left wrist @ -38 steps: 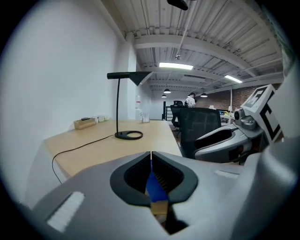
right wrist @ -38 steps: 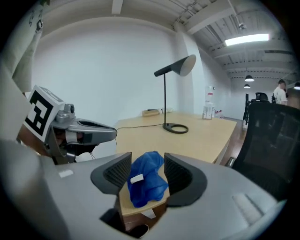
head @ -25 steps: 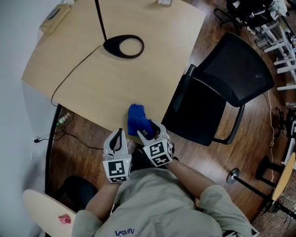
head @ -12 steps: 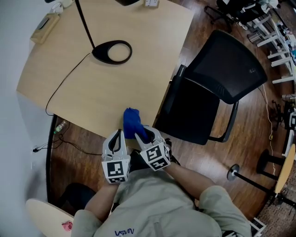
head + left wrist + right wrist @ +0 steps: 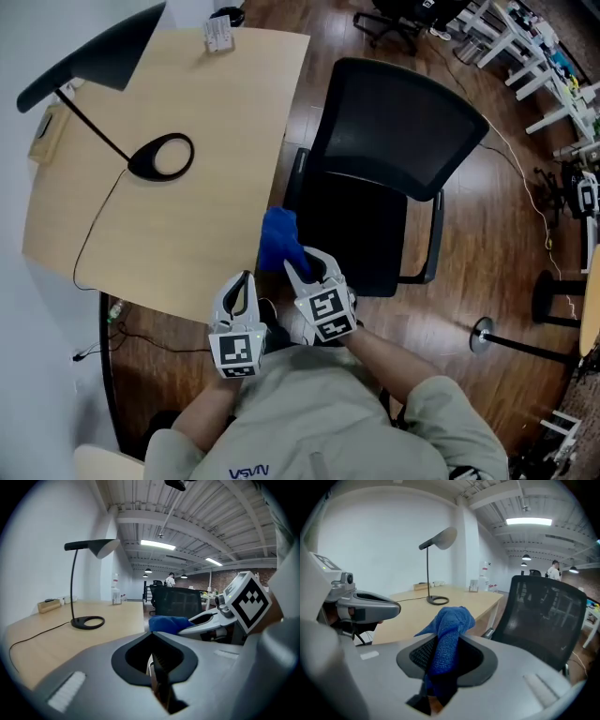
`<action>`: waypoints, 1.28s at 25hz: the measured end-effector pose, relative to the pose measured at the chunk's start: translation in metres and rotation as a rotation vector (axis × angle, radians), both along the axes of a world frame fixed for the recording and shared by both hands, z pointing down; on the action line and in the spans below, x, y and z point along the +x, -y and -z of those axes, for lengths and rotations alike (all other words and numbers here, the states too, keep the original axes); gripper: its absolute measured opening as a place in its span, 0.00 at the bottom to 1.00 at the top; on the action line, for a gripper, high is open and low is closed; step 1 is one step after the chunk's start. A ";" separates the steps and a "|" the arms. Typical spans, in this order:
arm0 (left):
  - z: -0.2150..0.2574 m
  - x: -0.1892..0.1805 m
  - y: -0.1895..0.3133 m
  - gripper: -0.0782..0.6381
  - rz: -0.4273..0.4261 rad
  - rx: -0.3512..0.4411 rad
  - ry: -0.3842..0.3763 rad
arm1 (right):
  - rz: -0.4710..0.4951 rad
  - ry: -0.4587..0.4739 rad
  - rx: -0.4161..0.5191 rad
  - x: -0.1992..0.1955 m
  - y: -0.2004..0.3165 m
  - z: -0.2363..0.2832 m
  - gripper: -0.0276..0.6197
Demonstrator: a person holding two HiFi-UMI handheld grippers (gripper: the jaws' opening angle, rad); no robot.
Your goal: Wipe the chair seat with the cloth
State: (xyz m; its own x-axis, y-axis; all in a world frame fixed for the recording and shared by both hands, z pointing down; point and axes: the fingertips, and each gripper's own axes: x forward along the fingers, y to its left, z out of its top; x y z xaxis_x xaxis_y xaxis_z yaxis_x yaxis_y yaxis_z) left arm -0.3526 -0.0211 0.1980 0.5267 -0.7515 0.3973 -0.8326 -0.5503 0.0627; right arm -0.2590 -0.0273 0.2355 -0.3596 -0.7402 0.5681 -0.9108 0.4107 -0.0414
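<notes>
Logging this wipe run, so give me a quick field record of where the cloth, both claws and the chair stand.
cloth: blue, held up near the desk edge
right claw: jaws have just been closing, gripping the cloth
left claw: shut, empty
chair seat: black, cloth not on it yet
desk: lamp base stands on it

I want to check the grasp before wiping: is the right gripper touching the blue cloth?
Touching. The right gripper view shows the blue cloth pinched between the jaws of the right gripper, which have just been closing.
</notes>
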 end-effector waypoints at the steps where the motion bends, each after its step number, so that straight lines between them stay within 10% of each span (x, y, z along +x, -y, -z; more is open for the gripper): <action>1: 0.000 0.019 0.000 0.12 -0.010 0.000 0.003 | -0.018 0.001 0.003 0.021 0.001 0.001 0.21; 16: -0.082 0.240 -0.016 0.12 0.026 -0.118 -0.004 | -0.045 0.063 -0.096 0.219 0.014 -0.084 0.21; 32: -0.292 0.264 0.071 0.12 0.137 -0.242 0.045 | -0.003 0.026 -0.218 0.221 0.143 -0.305 0.21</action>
State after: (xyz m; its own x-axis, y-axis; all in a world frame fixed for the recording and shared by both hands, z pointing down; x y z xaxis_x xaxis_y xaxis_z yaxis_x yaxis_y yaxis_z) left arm -0.0886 -0.0918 0.4900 0.4045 -0.6952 0.5942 -0.9031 -0.4059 0.1399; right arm -0.0378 -0.1699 0.5400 -0.3746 -0.6022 0.7050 -0.9093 0.3871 -0.1525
